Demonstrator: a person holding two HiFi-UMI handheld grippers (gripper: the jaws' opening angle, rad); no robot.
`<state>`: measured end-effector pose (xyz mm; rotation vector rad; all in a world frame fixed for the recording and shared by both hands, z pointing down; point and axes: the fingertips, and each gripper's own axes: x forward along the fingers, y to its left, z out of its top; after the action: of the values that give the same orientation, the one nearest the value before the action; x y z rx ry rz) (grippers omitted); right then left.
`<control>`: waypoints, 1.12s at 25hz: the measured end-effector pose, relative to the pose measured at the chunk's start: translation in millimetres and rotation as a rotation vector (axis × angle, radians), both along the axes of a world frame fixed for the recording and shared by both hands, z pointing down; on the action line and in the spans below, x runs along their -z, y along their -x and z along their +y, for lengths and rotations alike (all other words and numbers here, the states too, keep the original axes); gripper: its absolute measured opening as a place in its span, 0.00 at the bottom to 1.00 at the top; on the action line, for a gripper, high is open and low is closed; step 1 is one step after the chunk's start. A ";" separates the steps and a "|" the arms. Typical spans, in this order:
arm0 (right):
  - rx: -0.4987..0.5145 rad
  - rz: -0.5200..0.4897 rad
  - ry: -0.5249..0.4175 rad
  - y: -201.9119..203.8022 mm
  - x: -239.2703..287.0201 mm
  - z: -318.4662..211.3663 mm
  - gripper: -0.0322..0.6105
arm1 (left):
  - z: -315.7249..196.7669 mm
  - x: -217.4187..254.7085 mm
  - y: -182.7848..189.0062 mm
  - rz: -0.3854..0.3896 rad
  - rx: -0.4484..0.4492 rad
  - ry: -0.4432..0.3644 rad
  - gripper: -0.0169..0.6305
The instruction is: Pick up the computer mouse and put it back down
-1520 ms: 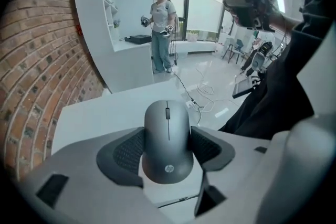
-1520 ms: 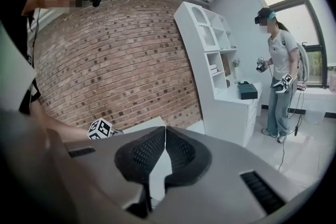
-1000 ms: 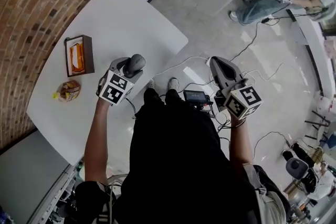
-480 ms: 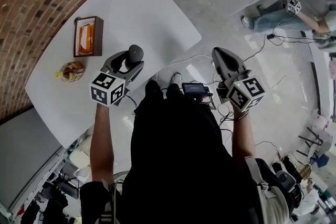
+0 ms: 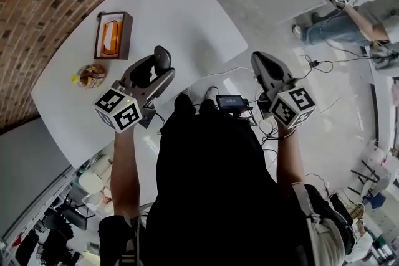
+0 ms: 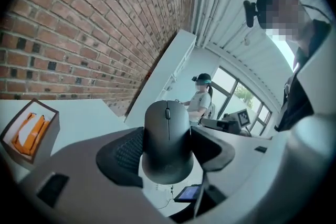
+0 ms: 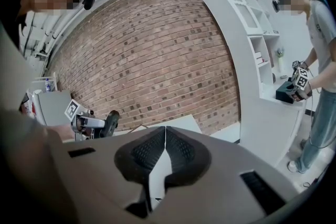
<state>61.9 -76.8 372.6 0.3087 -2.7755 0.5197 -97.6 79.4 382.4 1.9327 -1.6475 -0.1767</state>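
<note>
Computer mouse [image 6: 167,139] is clamped in left tongs [image 5: 161,66], lifted over bench [image 5: 168,3] near edge. Right tongs [image 5: 260,65] are pressed together, empty. Wooden box [image 5: 113,35] and wrapped snack [image 5: 92,75] are left on bench.

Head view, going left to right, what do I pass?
Wrapped snack → brown box → left claw shut on the computer mouse → small screen → right claw, shut and empty → another person.

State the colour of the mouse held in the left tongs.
The mouse is dark grey, almost black; the left gripper view shows it best.
</note>
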 end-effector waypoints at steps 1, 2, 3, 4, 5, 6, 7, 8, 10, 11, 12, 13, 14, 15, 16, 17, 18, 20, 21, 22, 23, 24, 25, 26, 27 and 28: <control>0.001 -0.002 0.000 1.6 0.7 1.0 0.08 | 1.0 3.3 0.2 0.011 -0.001 -0.015 0.48; 0.001 -0.005 -0.001 3.0 1.6 1.9 0.08 | 2.1 6.0 0.1 0.018 -0.003 -0.026 0.48; 0.001 -0.007 -0.002 4.3 2.7 2.5 0.08 | 3.0 8.1 0.3 0.022 -0.003 -0.035 0.48; 0.001 -0.008 -0.003 5.5 3.9 2.9 0.08 | 3.8 9.8 1.0 0.025 0.000 -0.041 0.48; 0.000 -0.010 -0.003 6.7 4.8 3.2 0.08 | 4.5 11.0 2.3 0.029 0.008 -0.044 0.48; -0.001 -0.010 -0.004 7.8 5.5 3.5 0.08 | 5.1 11.8 4.3 0.033 0.018 -0.045 0.48; -0.003 -0.009 -0.006 8.8 5.7 3.8 0.08 | 5.5 12.4 6.5 0.036 0.027 -0.048 0.48; -0.006 -0.008 -0.007 9.5 5.7 4.1 0.08 | 5.9 12.7 8.4 0.036 0.030 -0.053 0.48; -0.015 -0.005 -0.007 9.7 5.4 4.5 0.08 | 6.2 12.4 10.4 0.034 0.021 -0.065 0.48; -0.019 -0.003 -0.008 9.5 5.4 4.5 0.08 | 6.2 11.7 11.1 0.036 0.015 -0.068 0.48; -0.023 -0.001 -0.008 9.4 5.4 4.5 0.08 | 6.0 10.9 12.1 0.042 0.014 -0.067 0.48; -0.026 0.000 -0.009 9.7 5.4 4.3 0.08 | 5.4 10.2 13.3 0.051 0.015 -0.064 0.48; -0.030 0.002 -0.010 10.3 5.6 3.9 0.08 | 4.5 9.6 14.4 0.056 0.013 -0.063 0.48; -0.032 0.002 -0.011 11.2 5.8 3.7 0.08 | 3.5 9.1 15.0 0.057 0.006 -0.065 0.48; -0.035 0.003 -0.011 11.9 6.3 3.5 0.08 | 2.5 8.7 15.3 0.057 -0.001 -0.068 0.48; -0.039 0.003 -0.011 12.5 6.9 3.3 0.08 | 1.5 8.3 15.4 0.055 -0.008 -0.068 0.48; -0.041 0.003 -0.012 13.0 7.6 3.3 0.08 | 0.5 7.9 15.3 0.051 -0.015 -0.066 0.48; -0.046 0.003 -0.015 14.4 9.3 3.7 0.08 | -1.4 6.7 15.6 0.044 -0.028 -0.059 0.48; -0.048 0.003 -0.017 15.7 10.0 4.1 0.08 | -2.3 5.8 16.3 0.040 -0.034 -0.055 0.48; -0.050 0.004 -0.019 17.3 10.3 4.7 0.08 | -2.9 4.6 17.6 0.037 -0.040 -0.051 0.48; -0.051 0.006 -0.019 19.3 10.2 5.6 0.08 | -3.2 3.0 19.5 0.032 -0.044 -0.046 0.48; -0.053 0.007 -0.019 21.4 9.8 6.5 0.08 | -3.3 1.1 21.9 0.028 -0.047 -0.041 0.48; -0.056 0.009 -0.019 23.2 9.4 7.4 0.08 | -3.4 -0.9 24.7 0.025 -0.048 -0.035 0.48; -0.059 0.011 -0.020 24.7 9.3 8.0 0.08 | -3.5 -3.0 27.4 0.023 -0.048 -0.029 0.48; -0.063 0.011 -0.022 26.0 9.6 8.3 0.08 | -3.7 -5.2 29.9 0.020 -0.048 -0.023 0.48; -0.066 0.011 -0.024 27.3 10.3 8.3 0.08 | -4.1 -7.5 32.1 0.016 -0.049 -0.017 0.48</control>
<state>34.6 -68.4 362.3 0.4092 -2.7702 0.4998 -129.7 75.3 389.9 1.9773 -1.5914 -0.1862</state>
